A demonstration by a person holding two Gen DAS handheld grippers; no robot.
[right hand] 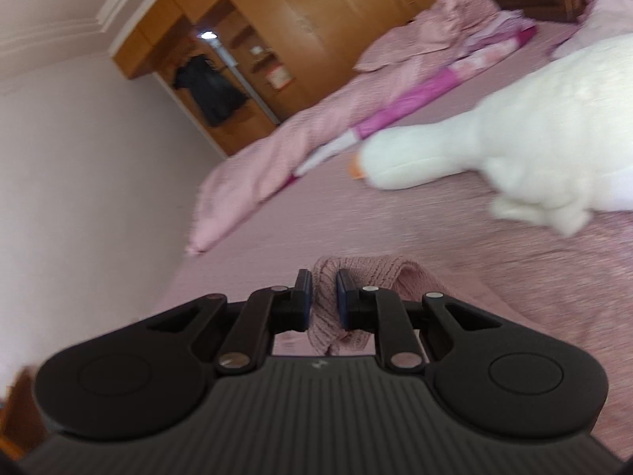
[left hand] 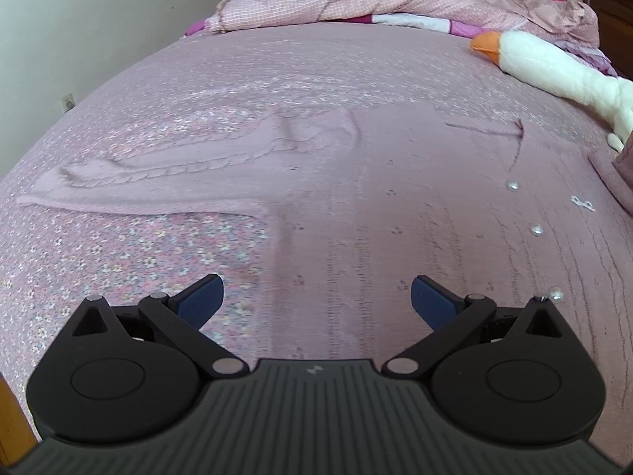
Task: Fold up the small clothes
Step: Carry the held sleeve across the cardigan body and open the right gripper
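Observation:
A small pink knitted cardigan with shiny buttons lies spread flat on the bed, one sleeve stretched out to the left. My left gripper is open and empty, hovering just above the cardigan's near hem. My right gripper is shut on a bunched piece of the pink knit, lifted above the bed; the view is tilted and blurred. The raised knit also shows at the right edge of the left wrist view.
The bed has a pink floral sheet. A white plush goose lies at the far right, close to my right gripper. A rumpled pink duvet lies along the head end. A wooden wardrobe stands behind; a wall is left.

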